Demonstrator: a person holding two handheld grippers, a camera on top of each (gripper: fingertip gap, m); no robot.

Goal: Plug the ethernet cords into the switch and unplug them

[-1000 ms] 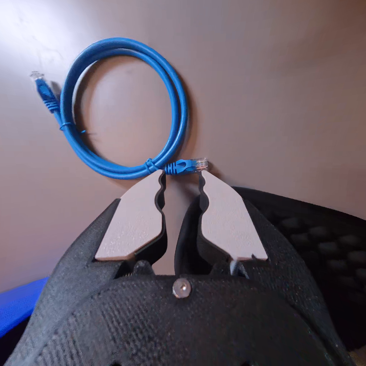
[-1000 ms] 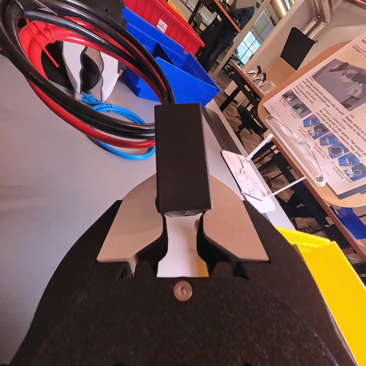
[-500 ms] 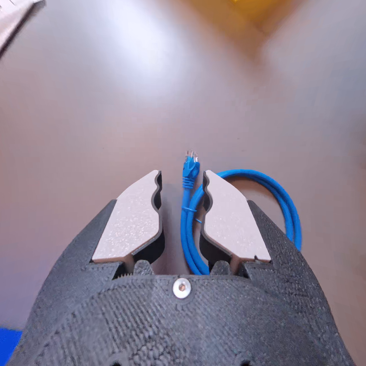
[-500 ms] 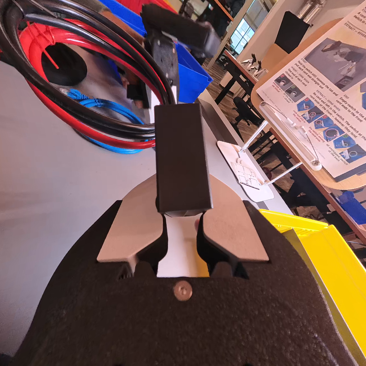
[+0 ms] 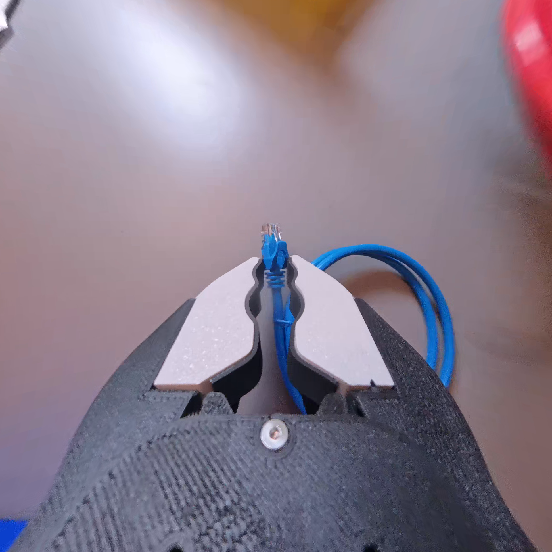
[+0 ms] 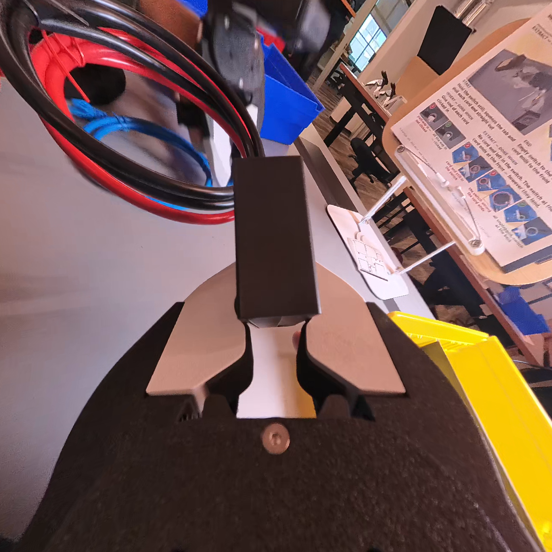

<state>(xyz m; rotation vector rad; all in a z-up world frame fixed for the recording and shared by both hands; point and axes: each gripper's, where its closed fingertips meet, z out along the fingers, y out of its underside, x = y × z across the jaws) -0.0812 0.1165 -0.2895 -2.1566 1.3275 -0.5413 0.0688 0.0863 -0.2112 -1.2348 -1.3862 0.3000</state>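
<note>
My left gripper (image 5: 274,264) is shut on the blue ethernet cord (image 5: 434,301), gripping the boot just behind its clear plug (image 5: 270,230), which points forward past the fingertips. The rest of the cord loops off to the right over the grey table (image 5: 149,179). My right gripper (image 6: 274,301) is shut on the black switch (image 6: 273,239), held above the table. Black cords (image 6: 125,167) and a red cord (image 6: 98,182) run in loops from the switch's far end. The blue cord (image 6: 149,128) shows through those loops, with the blurred left gripper (image 6: 239,62) above it.
A blue bin (image 6: 288,115) stands beyond the switch and a yellow bin (image 6: 493,403) at the right table edge. An instruction sheet (image 6: 493,149) sits on a clear stand with a white base (image 6: 388,286). A red blur (image 5: 531,65) lies far right in the left wrist view. The left gripper's tips are roughly 20 cm from the right gripper's.
My left gripper was open beside the blue cord's end and has now shut on its boot. My right gripper still holds the switch and has shifted a little.
</note>
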